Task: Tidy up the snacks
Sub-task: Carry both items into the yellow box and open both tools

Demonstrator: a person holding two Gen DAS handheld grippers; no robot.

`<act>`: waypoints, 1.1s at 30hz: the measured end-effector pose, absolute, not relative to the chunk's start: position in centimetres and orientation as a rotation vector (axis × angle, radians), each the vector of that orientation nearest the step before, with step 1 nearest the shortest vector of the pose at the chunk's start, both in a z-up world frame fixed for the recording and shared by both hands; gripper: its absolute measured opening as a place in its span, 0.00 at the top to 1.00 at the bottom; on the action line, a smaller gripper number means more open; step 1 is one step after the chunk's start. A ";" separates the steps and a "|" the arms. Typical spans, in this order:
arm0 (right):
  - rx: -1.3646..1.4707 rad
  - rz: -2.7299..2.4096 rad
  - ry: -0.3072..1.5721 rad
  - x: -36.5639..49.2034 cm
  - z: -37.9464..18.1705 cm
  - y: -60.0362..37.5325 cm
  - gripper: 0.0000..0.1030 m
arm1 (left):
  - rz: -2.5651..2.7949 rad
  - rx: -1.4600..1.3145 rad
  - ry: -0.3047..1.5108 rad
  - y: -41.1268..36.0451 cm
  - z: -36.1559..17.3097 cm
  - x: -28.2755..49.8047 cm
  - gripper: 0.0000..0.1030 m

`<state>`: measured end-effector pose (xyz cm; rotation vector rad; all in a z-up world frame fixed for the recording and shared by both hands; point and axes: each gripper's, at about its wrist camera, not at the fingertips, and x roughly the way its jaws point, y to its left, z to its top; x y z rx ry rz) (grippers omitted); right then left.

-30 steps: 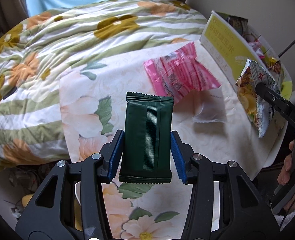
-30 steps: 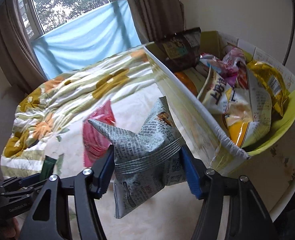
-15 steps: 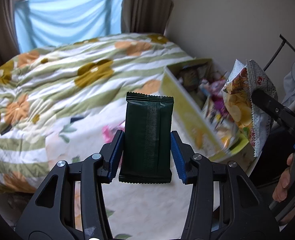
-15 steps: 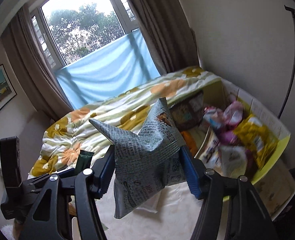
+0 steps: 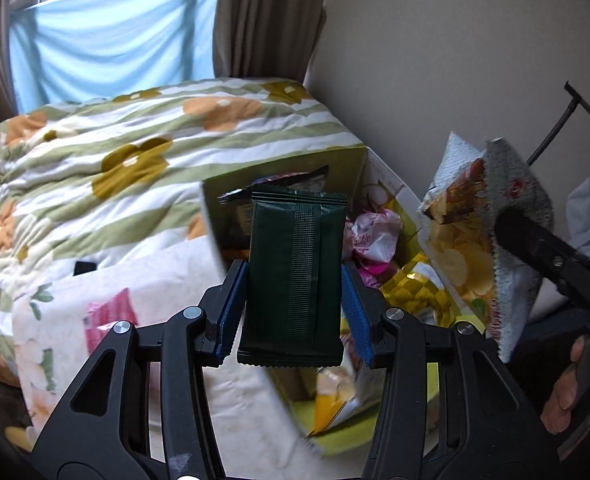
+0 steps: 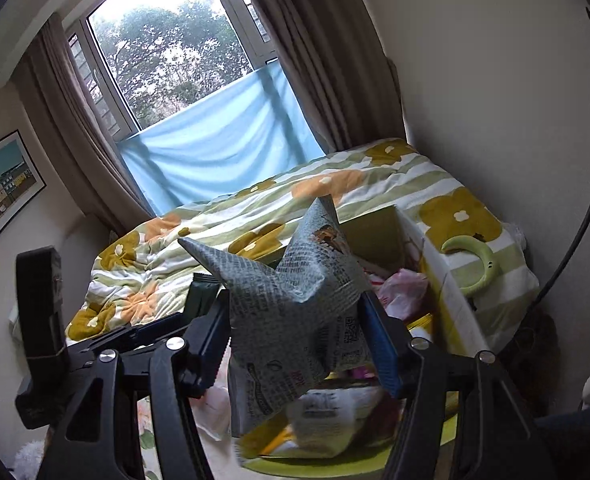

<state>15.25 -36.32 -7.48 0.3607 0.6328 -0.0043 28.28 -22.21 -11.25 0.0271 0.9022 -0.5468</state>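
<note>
Left wrist view: left gripper clamped on a dark green snack packet, blue pads pressing both long edges, packet upright with crimped seal at top. Packet is held in the air over the near side of a yellow-green cardboard box that sits on a floral cloth spread over the bed. Box holds mixed snacks: a pink-white wrapped bag, a yellow bag, a dark bag against the far wall. A pink packet lies on the cloth, left of the box, blurred. Striped flower quilt behind. At right, the right gripper's black finger pinches a chips bag, grey newsprint-pattern back, chips picture on the front; bag hangs above the box's right side. Person's fingers on the handle, lower right.

Right wrist view: right gripper partly closed, pads squeezing the chips bag across its middle, top corners puffed out. Bag is lifted over the open box, snacks visible below, blurred. Left gripper at left with the green packet edge-on. A green crescent-shaped object lies on the quilt right of the box. Window, blue cloth, brown curtains behind.
</note>
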 end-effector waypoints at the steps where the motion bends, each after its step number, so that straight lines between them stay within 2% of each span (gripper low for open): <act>1: 0.363 0.000 0.636 15.4 -7.6 -37.2 0.43 | -0.537 0.019 0.911 -23.2 -11.8 28.6 0.58; 2: 0.363 0.007 0.640 15.5 -7.6 -38.0 0.43 | -0.531 0.010 0.922 -24.0 -12.2 28.9 0.57; 4: 0.361 0.021 0.649 15.7 -7.7 -39.3 0.43 | -0.514 0.005 0.952 -25.1 -13.2 29.4 0.39; 5: 0.358 0.032 0.656 15.9 -7.8 -40.0 0.43 | -0.498 0.010 0.967 -25.3 -13.7 29.5 0.12; 6: 0.357 0.041 0.661 16.0 -7.8 -40.4 0.43 | -0.476 0.013 0.970 -25.6 -14.0 29.5 0.00; 26: 0.261 0.247 0.810 22.3 -11.3 -41.4 0.41 | -0.263 -0.041 0.978 -21.6 -12.5 25.8 0.00; 27: 0.262 0.249 0.823 22.7 -11.7 -41.3 0.39 | -0.257 -0.041 0.982 -21.4 -12.5 25.8 0.00; 29: 0.270 0.242 0.850 23.2 -12.6 -41.2 0.29 | -0.243 -0.044 0.990 -20.9 -12.6 25.5 0.00; 31: 0.276 0.238 0.849 23.2 -12.9 -41.2 0.07 | -0.232 -0.047 0.995 -20.4 -12.7 25.1 0.00; 33: 0.274 0.238 0.819 22.4 -12.8 -41.2 0.05 | -0.221 -0.048 0.999 -20.0 -12.9 24.7 0.00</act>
